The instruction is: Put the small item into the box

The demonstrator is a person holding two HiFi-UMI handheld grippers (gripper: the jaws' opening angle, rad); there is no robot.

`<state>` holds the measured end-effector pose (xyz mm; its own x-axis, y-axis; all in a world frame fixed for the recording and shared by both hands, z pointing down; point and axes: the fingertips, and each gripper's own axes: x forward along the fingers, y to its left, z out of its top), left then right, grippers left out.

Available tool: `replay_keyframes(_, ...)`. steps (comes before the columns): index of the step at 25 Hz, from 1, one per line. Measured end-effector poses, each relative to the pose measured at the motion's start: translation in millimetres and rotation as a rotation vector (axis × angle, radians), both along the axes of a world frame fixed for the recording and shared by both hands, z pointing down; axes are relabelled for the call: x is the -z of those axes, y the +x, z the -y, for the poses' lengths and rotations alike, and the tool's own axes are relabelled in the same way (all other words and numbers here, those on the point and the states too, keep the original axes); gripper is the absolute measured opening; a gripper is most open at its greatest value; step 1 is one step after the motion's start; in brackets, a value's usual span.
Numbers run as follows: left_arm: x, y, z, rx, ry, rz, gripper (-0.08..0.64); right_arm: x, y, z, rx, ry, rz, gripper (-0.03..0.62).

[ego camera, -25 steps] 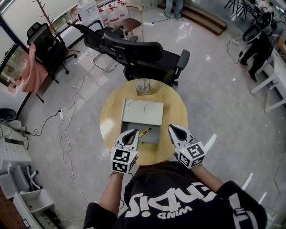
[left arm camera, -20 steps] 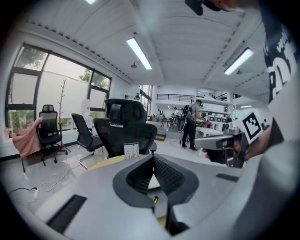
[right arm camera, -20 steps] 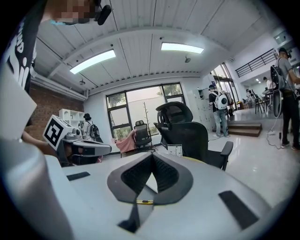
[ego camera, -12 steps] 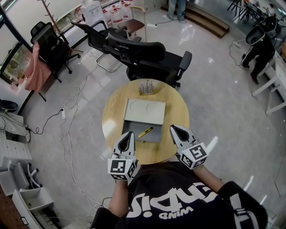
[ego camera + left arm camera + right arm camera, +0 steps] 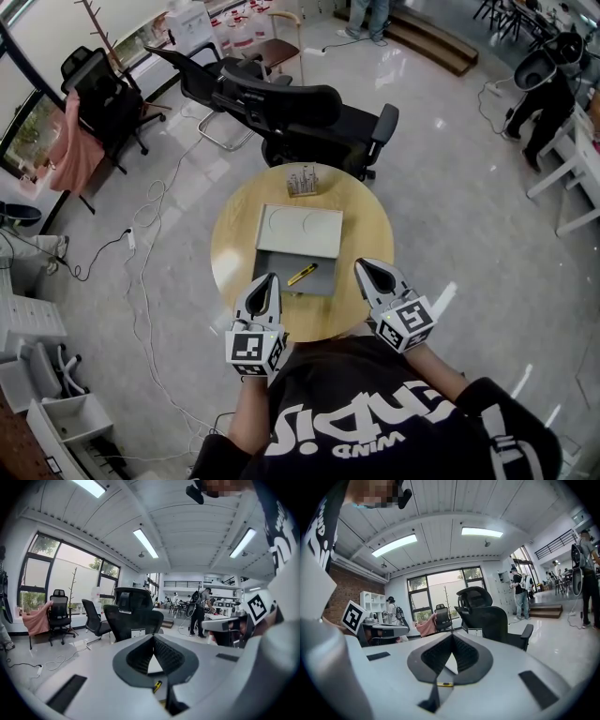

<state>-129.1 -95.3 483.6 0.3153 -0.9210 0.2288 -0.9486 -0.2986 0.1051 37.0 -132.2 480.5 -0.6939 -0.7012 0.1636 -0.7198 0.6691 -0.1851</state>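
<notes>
A flat grey box lies on the round wooden table, its lid folded back flat. A small yellow item rests in the box's near half; it also shows under the jaws in the left gripper view as the yellow item and in the right gripper view as the yellow item. My left gripper is shut and empty at the box's near-left corner. My right gripper is shut and empty, just right of the box. Both hover over the table's near edge.
A small rack of metal pieces stands at the table's far edge. Black office chairs crowd the far side. Cables trail over the floor to the left. A person bends at a desk far right.
My left gripper has drawn back a little toward the person's body. The right gripper and the yellow item have stayed where they were.
</notes>
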Motion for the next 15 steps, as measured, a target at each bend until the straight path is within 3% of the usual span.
replay_keyframes(15, -1.2, 2.4, -3.3, -0.022, -0.011, -0.004, 0.011, 1.0, 0.6, -3.6, -0.003, 0.004, 0.0, 0.0)
